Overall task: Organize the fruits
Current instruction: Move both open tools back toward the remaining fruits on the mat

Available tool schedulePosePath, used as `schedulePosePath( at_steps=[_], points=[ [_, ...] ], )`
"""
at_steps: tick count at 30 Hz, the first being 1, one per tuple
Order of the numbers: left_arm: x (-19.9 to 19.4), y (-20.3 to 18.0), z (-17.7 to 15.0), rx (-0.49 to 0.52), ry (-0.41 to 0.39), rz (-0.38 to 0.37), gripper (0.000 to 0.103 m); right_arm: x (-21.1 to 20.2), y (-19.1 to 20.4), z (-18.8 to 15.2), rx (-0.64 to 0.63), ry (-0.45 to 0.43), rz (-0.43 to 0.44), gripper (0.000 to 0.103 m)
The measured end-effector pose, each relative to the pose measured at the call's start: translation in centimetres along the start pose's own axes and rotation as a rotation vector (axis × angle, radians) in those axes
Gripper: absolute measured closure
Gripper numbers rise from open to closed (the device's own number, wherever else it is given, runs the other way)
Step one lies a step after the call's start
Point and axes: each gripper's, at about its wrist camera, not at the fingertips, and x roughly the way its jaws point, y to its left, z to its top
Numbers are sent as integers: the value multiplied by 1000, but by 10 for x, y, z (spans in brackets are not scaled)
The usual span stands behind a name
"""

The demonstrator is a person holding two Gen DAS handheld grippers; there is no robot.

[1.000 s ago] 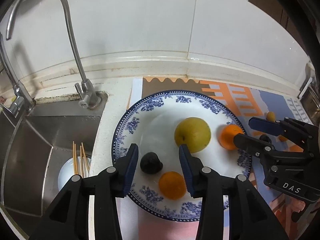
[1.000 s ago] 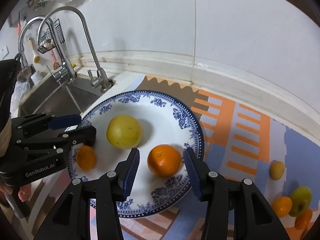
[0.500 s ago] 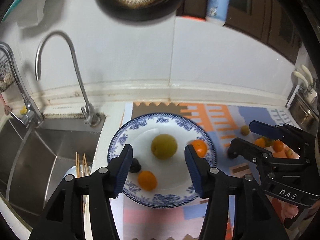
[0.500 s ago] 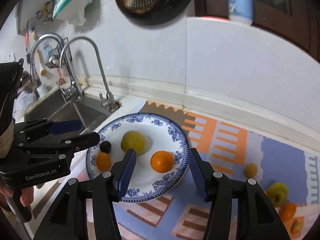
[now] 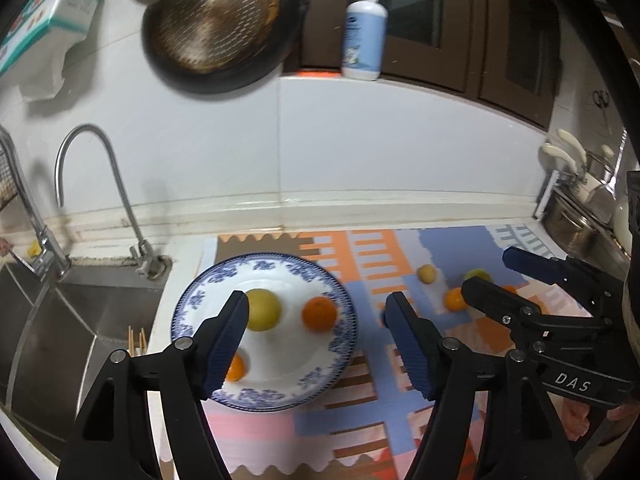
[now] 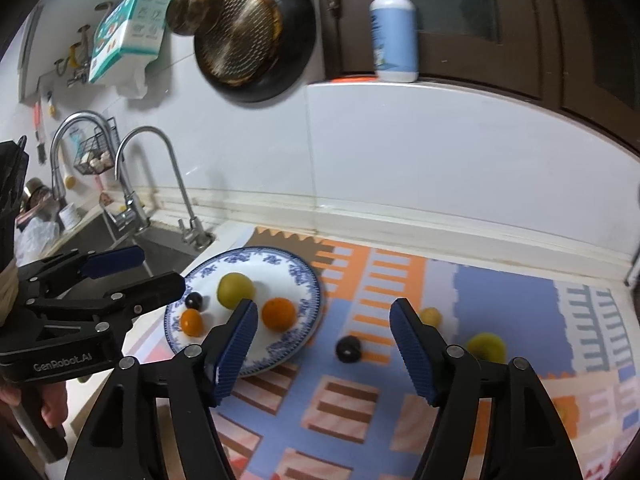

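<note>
Round white plate (image 6: 308,280) carries a blue floral rim pattern. On it: one yellow-green round fruit (image 6: 235,289), one large orange citrus (image 6: 279,313), one small orange citrus (image 6: 191,321), one dark purple-black small fruit (image 6: 194,300). Counter mat (image 6: 500,292) shows orange, white and pale blue striped blocks with brown and pink patches. Loose dark fruit (image 6: 348,348) lies on it. Black-framed grippers have blue ribbed pads (image 6: 236,340).

One plate (image 6: 308,280), two taps (image 6: 168,168), perhaps nine fruits (image 6: 236,289)
</note>
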Motion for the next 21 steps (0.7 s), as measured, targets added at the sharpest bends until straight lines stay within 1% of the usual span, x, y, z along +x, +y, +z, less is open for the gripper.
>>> schedulePosePath(
  at_steps=[1, 3, 8, 13, 19, 21],
  points=[
    [-2, -5, 0, 9, -6, -7, 31, -4, -3, -1, 6, -7, -11, 33],
    [-5, -15, 1, 23, -14, -18, 28, -14, -11, -3, 20, -24, -42, 28],
    [-9, -38, 3, 70, -46, -18, 17, -40, -33, -11, 57, -58, -133, 28],
    [-7, -55, -1, 99, -69, -8, 16, -58, -55, -21, 106, -71, -228, 27],
    [-1, -73, -14, 135, -94, 20, 15, -68, -80, -41, 169, -52, -332, 27],
    [2, -78, -19, 138, -90, 12, 15, -70, -87, -48, 178, -47, -366, 27]
  ],
)
